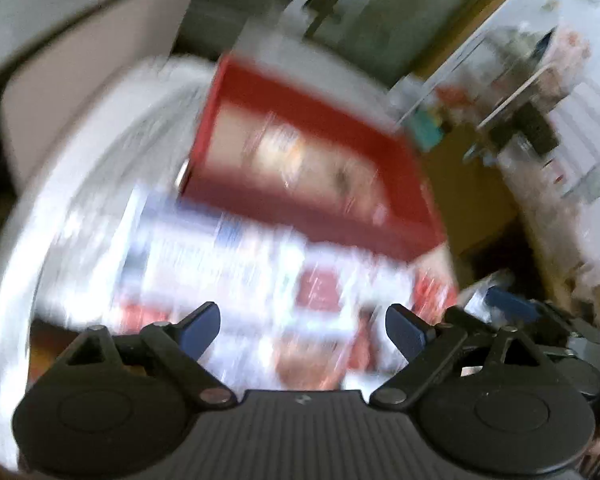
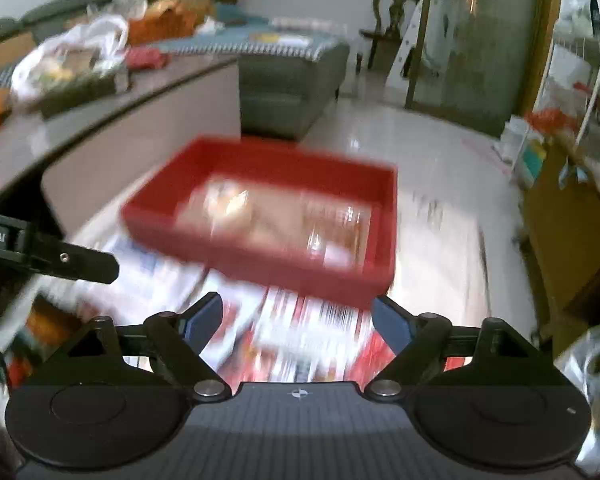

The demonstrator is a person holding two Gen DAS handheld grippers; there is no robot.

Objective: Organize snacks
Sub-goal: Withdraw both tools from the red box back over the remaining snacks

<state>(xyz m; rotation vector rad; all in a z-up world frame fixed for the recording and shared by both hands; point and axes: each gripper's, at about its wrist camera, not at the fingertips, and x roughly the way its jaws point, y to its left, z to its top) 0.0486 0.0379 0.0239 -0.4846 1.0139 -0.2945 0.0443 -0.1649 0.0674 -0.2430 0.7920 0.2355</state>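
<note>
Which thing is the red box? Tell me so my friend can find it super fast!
Look at the white table in the middle of the room. The red box sits on it, just beyond the open right gripper and the red-and-white packets. It is the only open tray with plain red walls, and it has wrapped snacks inside.

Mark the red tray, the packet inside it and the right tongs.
red tray [image 2: 260,254]: right wrist view, near wall.
packet [image 2: 276,224]: right wrist view, its middle.
right tongs [image 2: 298,320]: right wrist view, midway between fingertips.
</note>
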